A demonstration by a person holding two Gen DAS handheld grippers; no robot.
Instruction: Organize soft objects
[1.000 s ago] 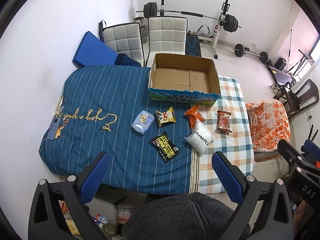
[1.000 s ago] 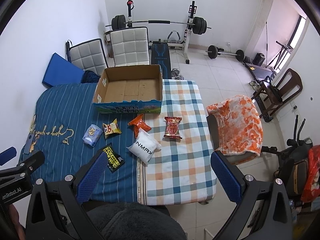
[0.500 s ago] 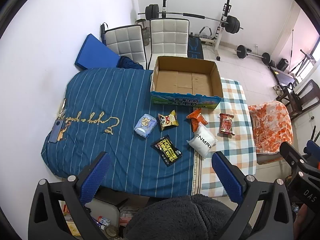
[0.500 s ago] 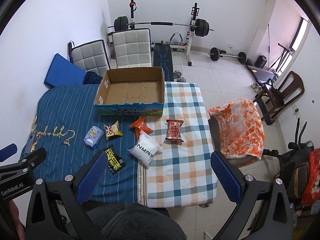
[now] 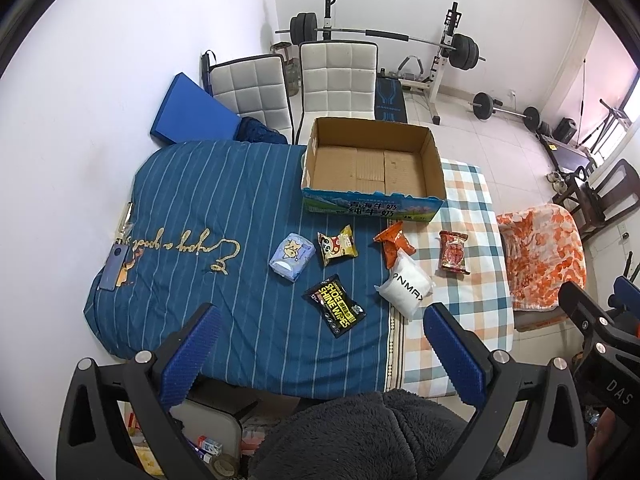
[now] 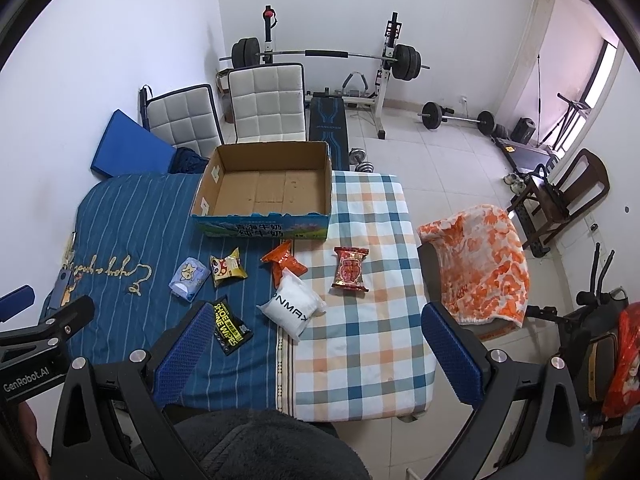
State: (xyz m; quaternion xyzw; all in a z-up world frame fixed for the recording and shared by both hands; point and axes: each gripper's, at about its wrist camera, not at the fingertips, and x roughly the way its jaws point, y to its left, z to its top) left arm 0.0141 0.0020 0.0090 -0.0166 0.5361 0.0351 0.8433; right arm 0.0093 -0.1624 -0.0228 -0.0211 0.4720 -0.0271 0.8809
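The left gripper [image 5: 320, 350] hangs high above the near edge of the bed, jaws spread wide and holding nothing; the right gripper [image 6: 316, 344] hangs beside it, jaws likewise apart and bare. On the blue striped quilt [image 5: 208, 216], from left to right in the left wrist view: a pale blue tissue pack [image 5: 291, 256] at 9 o'clock of the group; a yellow snack bag [image 5: 337, 244] just beside it; a black shoe-wipes pouch [image 5: 335, 311] at 6 o'clock of that bag; an orange packet [image 5: 393, 242] touching the white pouch [image 5: 405, 289] at its 6 o'clock; a red packet [image 5: 453, 253] on the checked cover [image 5: 472, 308]. The open cardboard box [image 5: 372, 208] sits at 12 o'clock of them all, nothing inside.
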